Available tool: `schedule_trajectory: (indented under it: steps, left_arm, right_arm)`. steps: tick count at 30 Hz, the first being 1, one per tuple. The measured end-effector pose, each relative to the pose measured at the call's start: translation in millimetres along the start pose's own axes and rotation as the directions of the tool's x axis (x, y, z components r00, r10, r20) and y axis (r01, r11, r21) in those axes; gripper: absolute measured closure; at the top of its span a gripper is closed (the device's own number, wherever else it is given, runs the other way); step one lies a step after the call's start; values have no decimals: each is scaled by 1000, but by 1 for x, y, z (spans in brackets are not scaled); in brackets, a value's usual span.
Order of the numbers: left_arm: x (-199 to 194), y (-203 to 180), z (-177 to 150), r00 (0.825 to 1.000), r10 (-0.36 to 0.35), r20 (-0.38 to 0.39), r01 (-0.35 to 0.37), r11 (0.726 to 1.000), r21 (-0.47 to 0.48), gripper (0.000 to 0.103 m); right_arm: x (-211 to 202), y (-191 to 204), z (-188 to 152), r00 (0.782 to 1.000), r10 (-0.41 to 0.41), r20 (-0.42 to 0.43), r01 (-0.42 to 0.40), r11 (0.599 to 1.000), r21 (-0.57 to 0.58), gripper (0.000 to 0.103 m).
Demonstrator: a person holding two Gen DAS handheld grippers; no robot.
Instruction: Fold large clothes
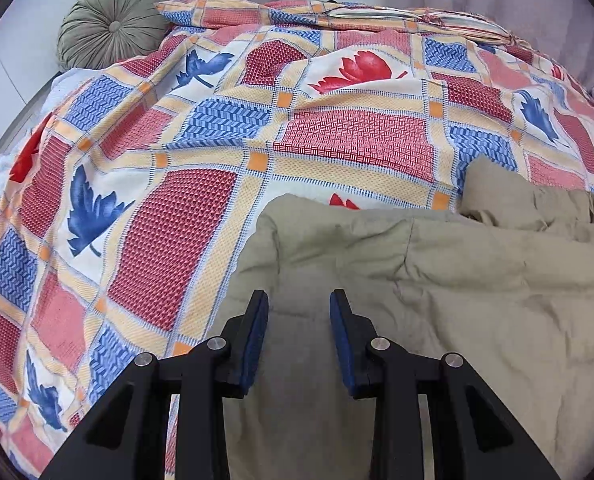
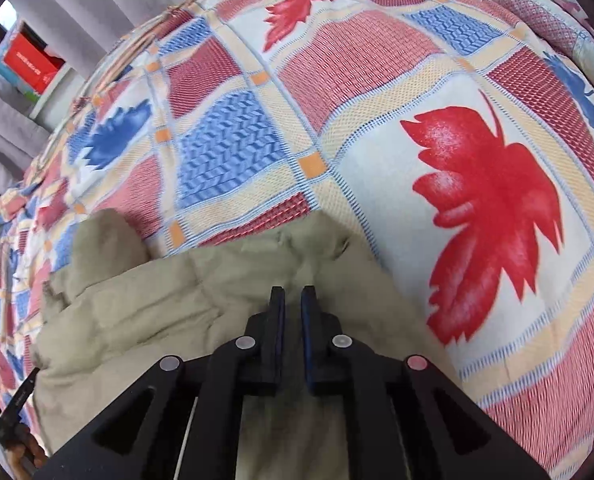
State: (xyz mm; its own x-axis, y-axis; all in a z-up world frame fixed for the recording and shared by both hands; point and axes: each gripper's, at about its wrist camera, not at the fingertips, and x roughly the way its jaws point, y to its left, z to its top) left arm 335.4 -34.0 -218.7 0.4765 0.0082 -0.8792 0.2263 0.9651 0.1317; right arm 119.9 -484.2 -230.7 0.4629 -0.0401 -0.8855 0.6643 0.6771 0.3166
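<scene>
A large khaki padded garment (image 1: 437,280) lies crumpled on a bed covered by a patterned quilt (image 1: 201,200). My left gripper (image 1: 299,300) is open above the garment's left part, its blue pads apart with nothing between them. In the right wrist view the same garment (image 2: 157,300) spreads to the lower left. My right gripper (image 2: 293,296) is nearly closed, with a fold of the khaki fabric between its pads, near the garment's right edge. The left gripper's tip (image 2: 17,404) shows at the far lower left of that view.
The quilt (image 2: 377,100) has red and blue leaf prints and checked panels. A round grey-green cushion (image 1: 113,24) and pillows (image 1: 337,16) lie at the head of the bed. A curtain (image 2: 77,0) and a red box (image 2: 29,64) on a shelf stand beyond it.
</scene>
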Motion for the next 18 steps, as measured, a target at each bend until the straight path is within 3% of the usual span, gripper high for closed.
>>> schedule_trajectory:
  steps: [5,11,16,18]
  left_arm:
    - [-24,7,-34,998,-24,-51,25,1000,16,69]
    - [-41,13,-82,990,-58,-128,53,998,-42,69]
    - [-57,15,-110,979,-86,-183,76,995,-59,69]
    - [-65,14,-117,979,-85,-183,78,996,-47,69]
  right_arm:
    - [-37,17,-30,999,33,6,-33,997,-68,86]
    - [-64,22,-74,997,59,-51,-64,992,-109,82]
    - [-87,13,-114,992,85,-95,-93,992,-82,82]
    - [-94,9,-127,989,102,-110,-109,992,-61,76]
